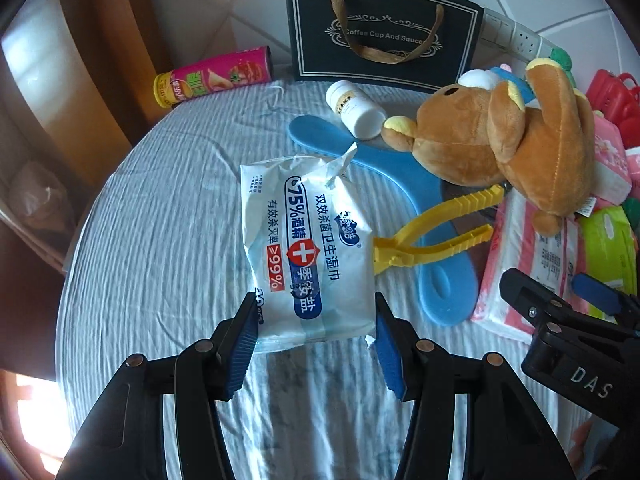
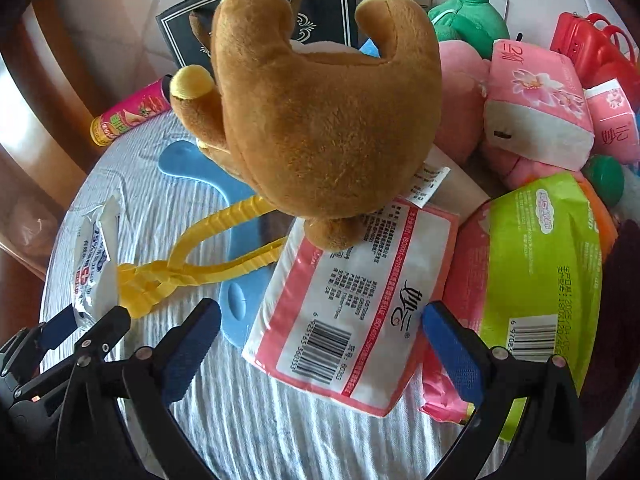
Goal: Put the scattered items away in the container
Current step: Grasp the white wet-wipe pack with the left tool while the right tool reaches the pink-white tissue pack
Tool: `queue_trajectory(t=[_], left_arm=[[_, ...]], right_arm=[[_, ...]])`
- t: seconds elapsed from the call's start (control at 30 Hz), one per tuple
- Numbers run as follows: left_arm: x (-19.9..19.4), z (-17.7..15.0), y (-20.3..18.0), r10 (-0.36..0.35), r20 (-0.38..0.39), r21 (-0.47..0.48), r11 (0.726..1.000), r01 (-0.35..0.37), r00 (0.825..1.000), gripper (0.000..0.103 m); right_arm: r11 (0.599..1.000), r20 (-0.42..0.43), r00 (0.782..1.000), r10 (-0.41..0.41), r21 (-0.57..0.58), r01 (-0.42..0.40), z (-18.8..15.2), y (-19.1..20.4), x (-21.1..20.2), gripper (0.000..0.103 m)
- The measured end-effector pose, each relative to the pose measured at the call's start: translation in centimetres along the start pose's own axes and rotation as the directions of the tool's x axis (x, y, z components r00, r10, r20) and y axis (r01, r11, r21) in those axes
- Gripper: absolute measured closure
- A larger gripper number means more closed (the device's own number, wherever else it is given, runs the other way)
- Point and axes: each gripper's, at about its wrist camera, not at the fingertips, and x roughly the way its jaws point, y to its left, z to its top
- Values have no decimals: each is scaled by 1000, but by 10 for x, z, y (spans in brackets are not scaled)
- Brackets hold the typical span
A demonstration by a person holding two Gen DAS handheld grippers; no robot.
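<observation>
two grippers over a striped bedsheet (image 1: 152,240). landmark: brown plush bear (image 1: 500,140), lying on its side on the pile. behind it, a dark gift bag (image 1: 384,32) stands upright. under it and reaching toward the camera, a blue boomerang-shaped foam piece (image 1: 400,168); a pink tissue pack (image 2: 352,304) sits partly beneath it. left of the bear, a wet wipes pack (image 1: 304,252) lies flat, yellow tongs (image 1: 436,224) between them. left gripper (image 1: 316,344) is spread, pads flanking the wipes' near end. right gripper (image 2: 320,344) gapes wide around the tissue pack, not touching.
</observation>
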Motion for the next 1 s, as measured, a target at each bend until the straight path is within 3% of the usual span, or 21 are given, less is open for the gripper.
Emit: queue_trajectory(t=[0.17, 0.23, 0.53, 0.77, 0.93, 1.0], left_arm=[[16, 10, -6, 11, 9, 18, 1000, -11, 1000, 49], [19, 12, -8, 10, 13, 22, 1000, -11, 1000, 49], [9, -2, -15, -25, -10, 25, 999, 25, 1000, 49], [-20, -56, -13, -33, -46, 39, 999, 35, 998, 49], [-32, -107, -25, -54, -106, 58, 996, 61, 993, 49], [-37, -122, -31, -47, -116, 75, 996, 56, 992, 49]], right_arm=[[996, -12, 996, -86, -1, 86, 6, -1, 19, 0], [998, -82, 995, -55, 38, 58, 3, -11, 39, 0], [1000, -107, 994, -10, -27, 8, -39, -7, 19, 1], [994, -167, 984, 58, -77, -71, -96, -11, -10, 3], [988, -236, 970, 52, -129, -84, -147, -31, -37, 3], [991, -216, 974, 66, -101, -89, -154, -43, -50, 3]])
